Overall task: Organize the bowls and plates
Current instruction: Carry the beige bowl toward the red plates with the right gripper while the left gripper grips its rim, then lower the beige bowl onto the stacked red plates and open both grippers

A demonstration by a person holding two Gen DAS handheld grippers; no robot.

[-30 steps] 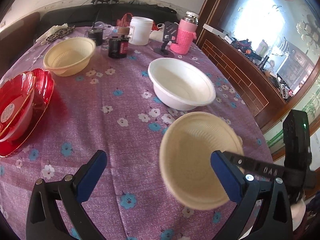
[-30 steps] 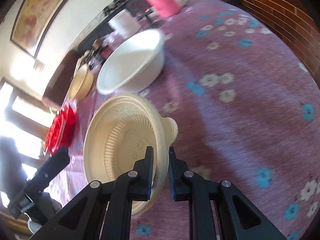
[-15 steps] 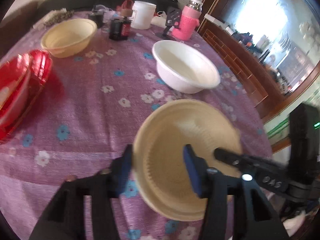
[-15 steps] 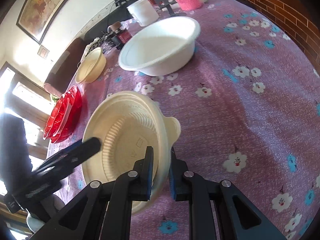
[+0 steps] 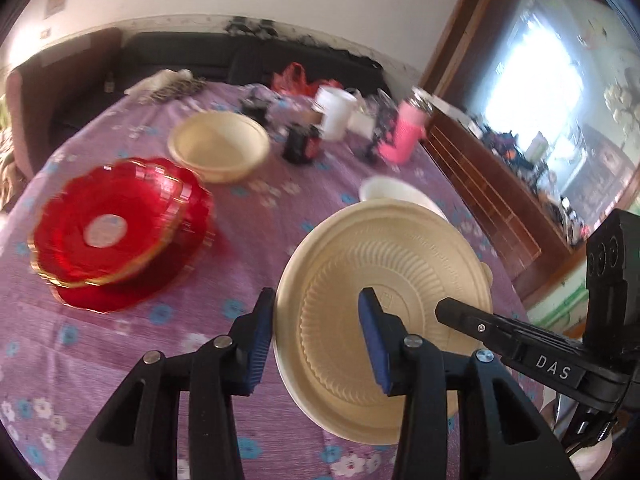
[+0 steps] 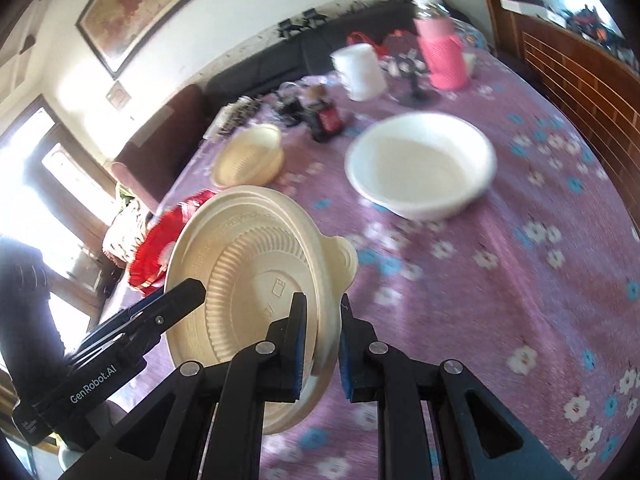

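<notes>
A ribbed cream bowl (image 5: pixel 400 264) (image 6: pixel 248 264) hangs tilted above the purple flowered tablecloth (image 6: pixel 500 280), held from both sides. My left gripper (image 5: pixel 316 296) is shut on its left wall, one blue pad outside the rim and one inside. On the near rim beside the bowl's tab, my right gripper (image 6: pixel 322 300) is shut. A second cream bowl (image 5: pixel 218 152) sits further back, a white bowl (image 6: pixel 420 164) to the right, and stacked red plates (image 5: pixel 112 228) to the left.
At the table's far end stand a pink flask (image 5: pixel 404 136), a white tub (image 5: pixel 334 118) and a dark can (image 5: pixel 302 144). A wooden partition (image 5: pixel 488 200) runs along the right edge. A person's dark sleeve (image 6: pixel 28 300) is at the left.
The left jaws went from wide open to closed over the cream bowl's rim. Both grippers rose with the bowl, and the left view swung toward the red plates.
</notes>
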